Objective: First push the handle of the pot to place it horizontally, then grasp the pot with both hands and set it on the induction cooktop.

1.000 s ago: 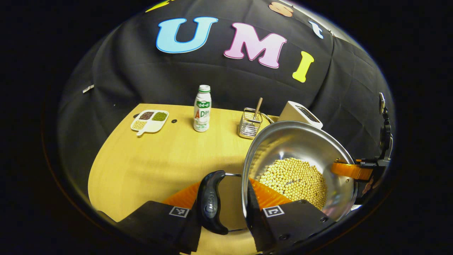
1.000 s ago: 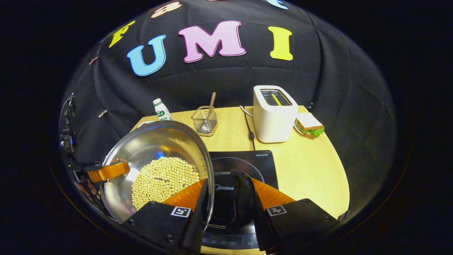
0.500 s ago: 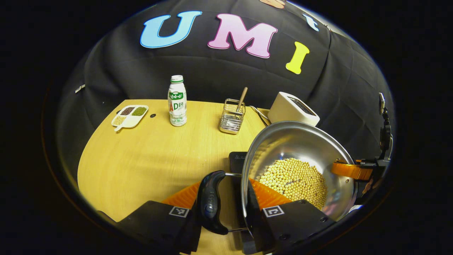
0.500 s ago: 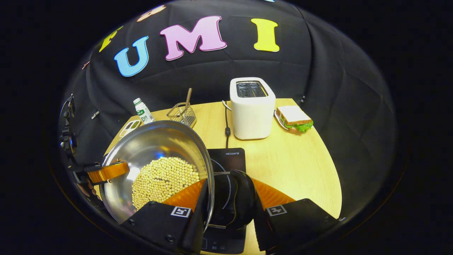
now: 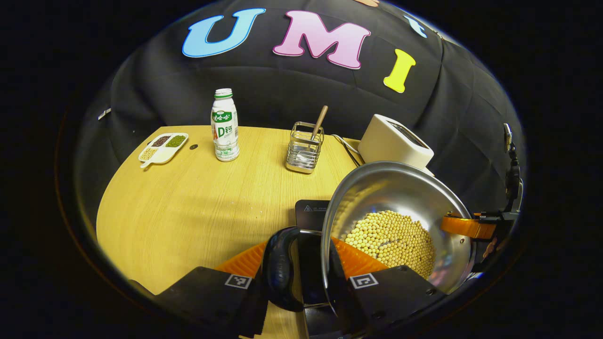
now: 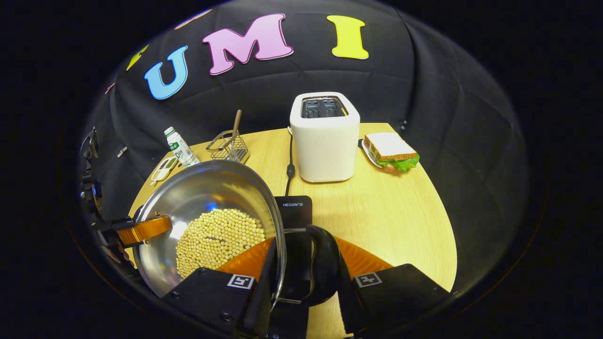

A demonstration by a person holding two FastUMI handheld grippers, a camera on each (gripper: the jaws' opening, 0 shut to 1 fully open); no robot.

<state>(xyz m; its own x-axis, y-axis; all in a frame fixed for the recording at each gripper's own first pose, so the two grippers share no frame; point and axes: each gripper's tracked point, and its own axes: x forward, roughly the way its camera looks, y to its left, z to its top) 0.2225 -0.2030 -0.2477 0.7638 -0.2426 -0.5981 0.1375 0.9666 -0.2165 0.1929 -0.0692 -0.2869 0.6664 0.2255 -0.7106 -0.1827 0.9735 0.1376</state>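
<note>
A steel pot [image 5: 400,188] holding yellow beans [image 5: 391,240] hangs above the table, held from both sides. My left gripper [image 5: 297,256] is shut on its black left handle [image 5: 281,268]. In the right gripper view my right gripper [image 6: 304,254] is shut on the black right handle [image 6: 318,263] of the pot [image 6: 207,197]. The black induction cooktop [image 5: 311,209] lies just under the pot, with its far corner [image 6: 294,209] showing past the rim. Each gripper appears across the pot in the other's view: the right gripper [image 5: 471,227] and the left gripper [image 6: 141,229].
On the wooden table [image 5: 188,202] stand a drink bottle [image 5: 224,125], a wire holder with a stick [image 5: 304,150], a divided dish of beans [image 5: 162,147], a white toaster [image 6: 325,136] with its cord [image 6: 288,165], and a sandwich on a plate [image 6: 390,150].
Both grippers have carried the pot to the right, over the cooktop. More of the cooktop now lies beneath the pot, and the table objects have drifted left in both views.
</note>
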